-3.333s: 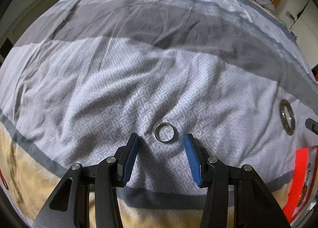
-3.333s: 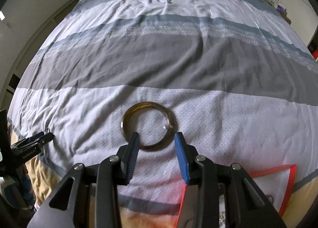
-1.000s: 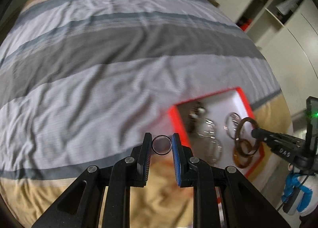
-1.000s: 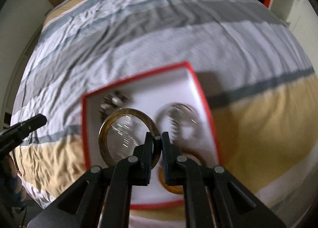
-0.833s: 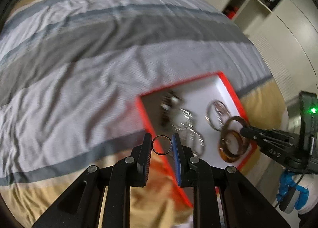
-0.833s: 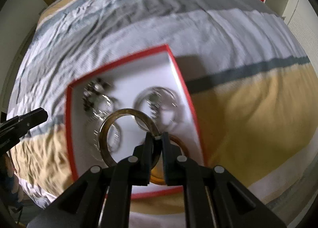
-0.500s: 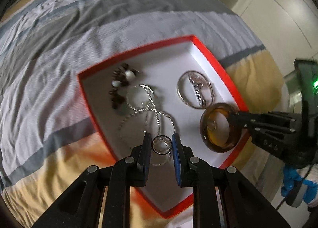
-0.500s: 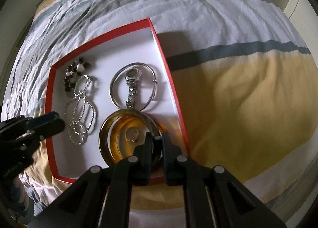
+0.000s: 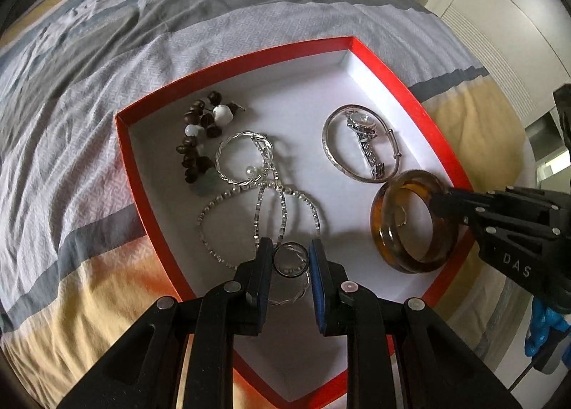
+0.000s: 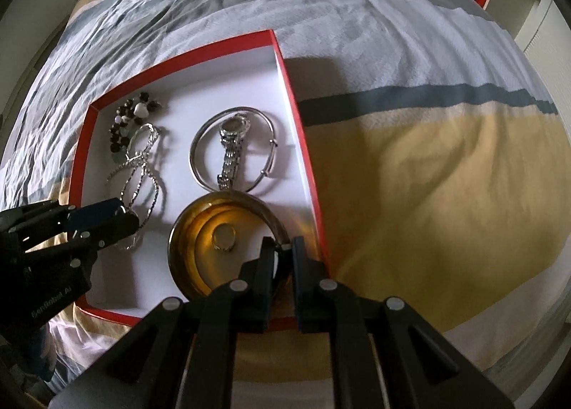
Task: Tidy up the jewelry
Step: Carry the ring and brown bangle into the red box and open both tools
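Both claws now over box (image 9: pixel 392 66) | left claw (image 9: pixel 291 261) pinching ring (image 9: pixel 290 260) | right claw (image 10: pixel 283 252) pinching bangle (image 10: pixel 185 216)

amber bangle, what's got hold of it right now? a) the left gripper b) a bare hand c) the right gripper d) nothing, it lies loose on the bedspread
c: the right gripper has its jaws closed on the rim of the amber bangle, low over the red box, while the left gripper holds a small silver ring.
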Available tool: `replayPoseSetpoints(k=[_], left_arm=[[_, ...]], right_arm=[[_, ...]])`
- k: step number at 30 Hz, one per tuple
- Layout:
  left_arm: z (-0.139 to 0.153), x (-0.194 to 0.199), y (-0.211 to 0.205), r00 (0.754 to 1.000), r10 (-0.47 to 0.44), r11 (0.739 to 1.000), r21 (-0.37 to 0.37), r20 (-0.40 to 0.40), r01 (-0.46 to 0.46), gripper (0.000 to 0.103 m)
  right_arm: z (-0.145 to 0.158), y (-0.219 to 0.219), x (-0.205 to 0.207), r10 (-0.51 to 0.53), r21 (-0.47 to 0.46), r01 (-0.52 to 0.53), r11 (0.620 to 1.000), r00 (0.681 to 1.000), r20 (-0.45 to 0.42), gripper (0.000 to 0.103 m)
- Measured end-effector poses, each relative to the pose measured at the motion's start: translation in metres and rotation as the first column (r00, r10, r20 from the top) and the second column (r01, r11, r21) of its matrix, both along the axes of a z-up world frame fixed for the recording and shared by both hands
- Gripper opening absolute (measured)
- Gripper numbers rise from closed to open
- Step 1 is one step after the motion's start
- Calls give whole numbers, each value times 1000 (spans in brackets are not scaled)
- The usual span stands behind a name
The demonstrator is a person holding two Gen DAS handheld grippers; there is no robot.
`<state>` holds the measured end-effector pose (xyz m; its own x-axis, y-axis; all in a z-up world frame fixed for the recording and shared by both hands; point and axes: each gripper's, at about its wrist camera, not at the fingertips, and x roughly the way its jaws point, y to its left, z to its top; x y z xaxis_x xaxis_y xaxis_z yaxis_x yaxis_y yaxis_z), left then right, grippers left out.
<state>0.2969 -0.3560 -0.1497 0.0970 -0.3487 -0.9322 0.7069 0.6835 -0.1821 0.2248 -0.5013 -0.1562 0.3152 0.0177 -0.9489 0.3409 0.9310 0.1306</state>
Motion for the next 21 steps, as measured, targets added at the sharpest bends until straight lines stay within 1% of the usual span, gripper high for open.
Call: replayPoseSetpoints(k=[3, 8, 11, 13, 15, 21], left_arm=[[0, -2, -1, 1000, 0, 1000, 3, 1, 0, 21], [2, -3, 3, 1000, 1, 1000, -3, 1, -1, 30], [5, -5, 8, 1000, 2, 1000, -7, 2, -2, 32], [7, -5, 11, 1000, 6, 1000, -11, 4, -5, 32], [12, -6, 15, 1000, 12, 1000, -19, 9, -12, 34], [28, -5, 25, 999, 32, 999, -43, 24, -31, 40]], right_arm=[[2, -1, -2, -4, 2, 4, 1000, 1000, -1, 10], [7, 1, -5, -7, 0, 7, 1000, 1000, 6, 12], [11, 1, -10, -9, -3, 9, 1000, 1000, 12, 16], [15, 4, -11, -13, -9, 13, 1000, 1000, 21, 22], [19, 4, -12, -18, -12, 19, 1000, 999, 31, 24], [34, 7, -13, -32, -25, 33, 999, 998, 56, 25]])
